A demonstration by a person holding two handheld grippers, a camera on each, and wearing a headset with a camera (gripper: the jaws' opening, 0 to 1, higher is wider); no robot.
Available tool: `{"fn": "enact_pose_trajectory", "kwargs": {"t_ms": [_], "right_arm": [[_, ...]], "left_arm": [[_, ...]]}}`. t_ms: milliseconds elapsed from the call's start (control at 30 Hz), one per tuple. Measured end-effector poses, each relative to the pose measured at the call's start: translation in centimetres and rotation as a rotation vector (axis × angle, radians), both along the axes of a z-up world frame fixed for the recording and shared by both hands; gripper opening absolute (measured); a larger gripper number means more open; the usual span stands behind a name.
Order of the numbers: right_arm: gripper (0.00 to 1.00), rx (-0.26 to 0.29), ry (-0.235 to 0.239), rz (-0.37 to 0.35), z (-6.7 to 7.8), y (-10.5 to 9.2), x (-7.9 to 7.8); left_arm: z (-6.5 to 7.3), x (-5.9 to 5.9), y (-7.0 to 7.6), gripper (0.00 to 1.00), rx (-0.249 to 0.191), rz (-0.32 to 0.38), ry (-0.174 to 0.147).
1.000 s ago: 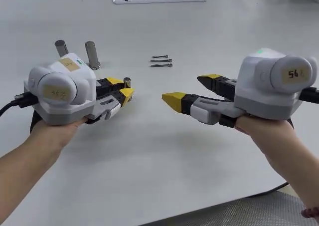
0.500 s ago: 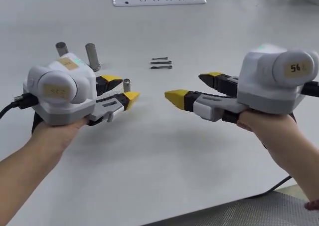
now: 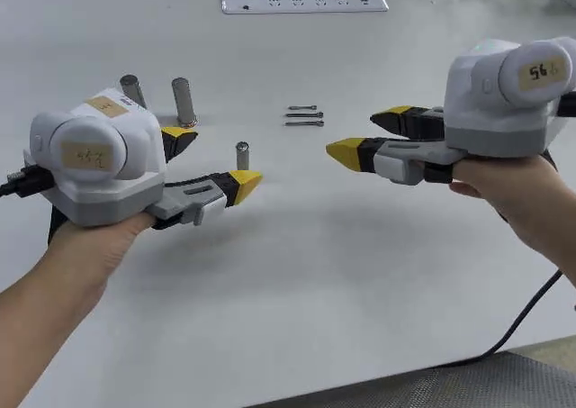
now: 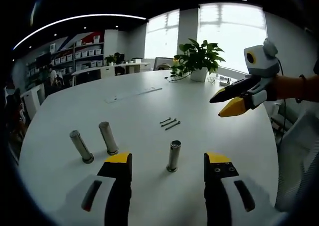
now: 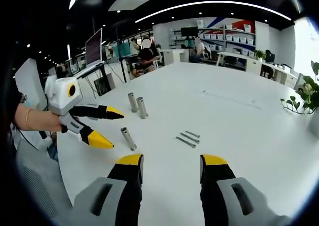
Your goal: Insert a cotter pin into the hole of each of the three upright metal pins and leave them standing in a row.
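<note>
Three grey metal pins stand upright on the white table. Two of them (image 3: 133, 91) (image 3: 184, 102) are at the back left. The third pin (image 3: 242, 154) stands alone in front of my open left gripper (image 3: 219, 156), just beyond its jaw tips and untouched; in the left gripper view this pin (image 4: 174, 156) rises between the yellow tips. Three small cotter pins (image 3: 304, 115) lie side by side on the table mid-back. My right gripper (image 3: 360, 133) hovers open and holds nothing to the right of the cotter pins, which show ahead of it in the right gripper view (image 5: 189, 137).
A white power strip (image 3: 304, 3) lies along the far edge of the table. A black cable (image 3: 526, 313) runs over the near right edge. A potted plant (image 4: 197, 61) stands at the table's far end in the left gripper view.
My left gripper has opened off the third pin and drawn back a little; the pin stays standing. My right gripper has moved up and away toward the cotter pins.
</note>
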State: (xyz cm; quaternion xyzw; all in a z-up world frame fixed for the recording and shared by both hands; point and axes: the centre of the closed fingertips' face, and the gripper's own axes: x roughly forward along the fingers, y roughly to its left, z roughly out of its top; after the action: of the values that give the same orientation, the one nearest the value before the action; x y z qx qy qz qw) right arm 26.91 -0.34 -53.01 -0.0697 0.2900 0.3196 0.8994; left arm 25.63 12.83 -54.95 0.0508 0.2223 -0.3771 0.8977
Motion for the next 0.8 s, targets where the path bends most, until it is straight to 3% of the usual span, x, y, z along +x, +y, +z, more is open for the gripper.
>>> {"fn": "enact_pose_trajectory", "kwargs": {"t_ms": [233,667,800], "right_arm": [[0.35,-0.088,0.033,0.07,-0.9,-0.6,1.6],[0.24,-0.218,0.102,0.235,-2.2,-0.2,4.4],[0.19,-0.266,0.091,0.267,-2.5,-0.1,5.7]], "left_arm": [[0.0,-1.2,0.5,0.62,0.016,0.015,0.025],[1.0,-2.1,1.5,0.62,0.019,0.034,0.02],[0.9,-2.3,1.7,0.61,0.033,0.038,0.018]]}}
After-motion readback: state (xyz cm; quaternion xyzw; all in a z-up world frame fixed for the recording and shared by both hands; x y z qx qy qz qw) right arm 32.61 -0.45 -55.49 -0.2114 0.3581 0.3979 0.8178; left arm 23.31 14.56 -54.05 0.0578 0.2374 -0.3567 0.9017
